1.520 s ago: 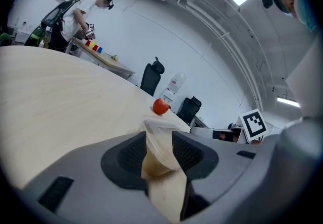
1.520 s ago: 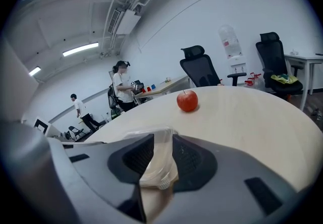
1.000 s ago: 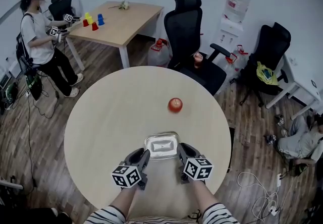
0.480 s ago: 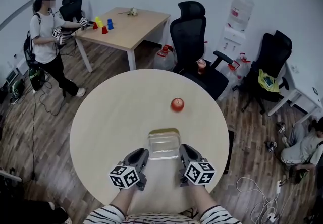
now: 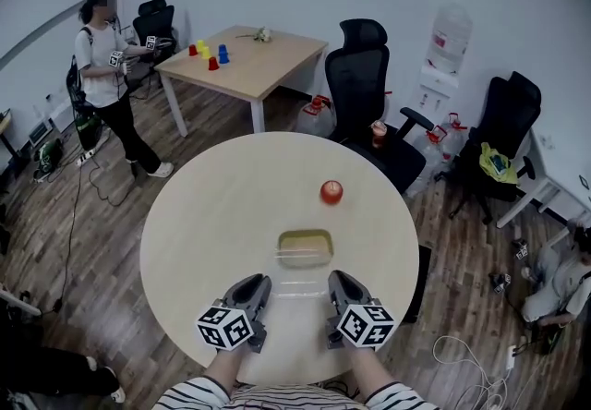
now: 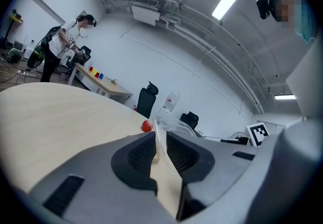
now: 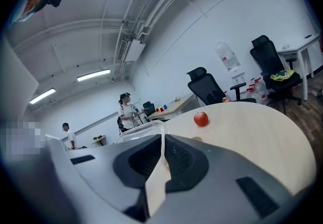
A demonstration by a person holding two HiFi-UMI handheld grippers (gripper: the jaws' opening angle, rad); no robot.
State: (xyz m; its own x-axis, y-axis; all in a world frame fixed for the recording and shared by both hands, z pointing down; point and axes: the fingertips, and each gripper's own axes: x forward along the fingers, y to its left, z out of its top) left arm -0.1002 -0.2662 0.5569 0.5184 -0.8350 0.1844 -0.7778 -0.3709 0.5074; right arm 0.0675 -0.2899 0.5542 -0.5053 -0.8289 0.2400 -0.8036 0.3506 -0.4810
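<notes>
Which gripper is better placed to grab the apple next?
Probably right: the apple lies right of the box, nearer the right gripper than the left gripper. Both hold the clear lid.

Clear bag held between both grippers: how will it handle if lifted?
Likely floppy: the clear bag is thin film, pinched flat in the jaws of the left gripper and right gripper. Probably light: it looks empty, the table showing through. May slip, since each grips only an edge.

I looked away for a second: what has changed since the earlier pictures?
The left gripper and right gripper tipped upward, raising the clear box, apparently off the table. Their jaws stay shut on its edges; the apple has not moved.
</notes>
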